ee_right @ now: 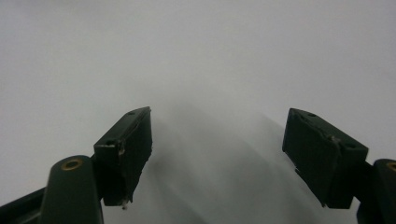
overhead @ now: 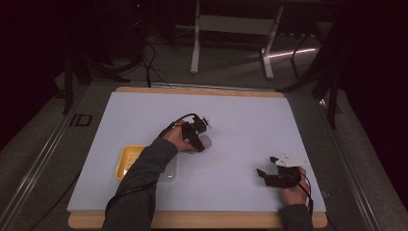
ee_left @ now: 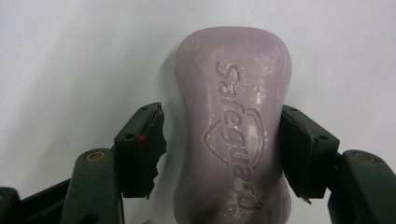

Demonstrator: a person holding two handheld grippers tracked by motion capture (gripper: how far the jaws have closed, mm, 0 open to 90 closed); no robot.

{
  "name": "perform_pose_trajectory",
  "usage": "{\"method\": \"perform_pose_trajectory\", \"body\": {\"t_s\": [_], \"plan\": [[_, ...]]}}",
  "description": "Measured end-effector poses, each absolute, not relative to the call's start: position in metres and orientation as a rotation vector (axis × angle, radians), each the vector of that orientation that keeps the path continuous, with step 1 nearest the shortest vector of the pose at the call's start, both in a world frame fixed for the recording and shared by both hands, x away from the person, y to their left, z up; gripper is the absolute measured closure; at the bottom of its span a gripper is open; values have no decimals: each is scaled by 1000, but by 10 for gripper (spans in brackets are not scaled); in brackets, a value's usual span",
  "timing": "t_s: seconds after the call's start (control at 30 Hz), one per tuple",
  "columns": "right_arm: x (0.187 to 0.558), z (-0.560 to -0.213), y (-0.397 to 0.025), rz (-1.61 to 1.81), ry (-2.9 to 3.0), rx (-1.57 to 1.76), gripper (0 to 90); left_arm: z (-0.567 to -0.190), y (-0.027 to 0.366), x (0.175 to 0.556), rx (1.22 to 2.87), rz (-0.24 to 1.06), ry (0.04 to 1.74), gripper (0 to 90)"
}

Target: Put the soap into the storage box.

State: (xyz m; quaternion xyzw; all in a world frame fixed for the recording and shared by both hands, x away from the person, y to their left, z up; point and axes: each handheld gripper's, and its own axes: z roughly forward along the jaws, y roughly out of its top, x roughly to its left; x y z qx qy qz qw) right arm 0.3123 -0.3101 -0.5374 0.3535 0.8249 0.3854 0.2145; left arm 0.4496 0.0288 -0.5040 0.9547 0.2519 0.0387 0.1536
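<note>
- Left tool point(ee_left: 219, 149) straddles the purple soap point(ee_left: 233, 126), right pad touching, left pad apart — a lopsided squeeze could skid it.
- Right tool point(ee_right: 217, 154), lower right, gapes empty over the counter point(overhead: 240, 115).

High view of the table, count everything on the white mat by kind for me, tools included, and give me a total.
Soap bar, purple: 1
Yellow tray: 1
Clear lid or container beside the tray, partly hidden by the sleeve: 1
Handheld tools: 2, left tool and right tool
Total: 5

Pale lilac soap bar point(ee_left: 232, 126), yellow tray point(overhead: 127, 161), white table point(overhead: 250, 120), black claws.
</note>
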Motion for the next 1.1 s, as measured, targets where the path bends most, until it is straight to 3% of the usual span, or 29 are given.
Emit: {"method": "perform_pose_trajectory", "body": {"t_s": [0.2, 1.1], "plan": [[312, -537, -310, 1068, 2289, 979, 239, -501, 26, 449, 2758, 111, 722, 490], [312, -537, -310, 1067, 2290, 978, 239, -485, 31, 445, 2726, 134, 765, 496]]}}
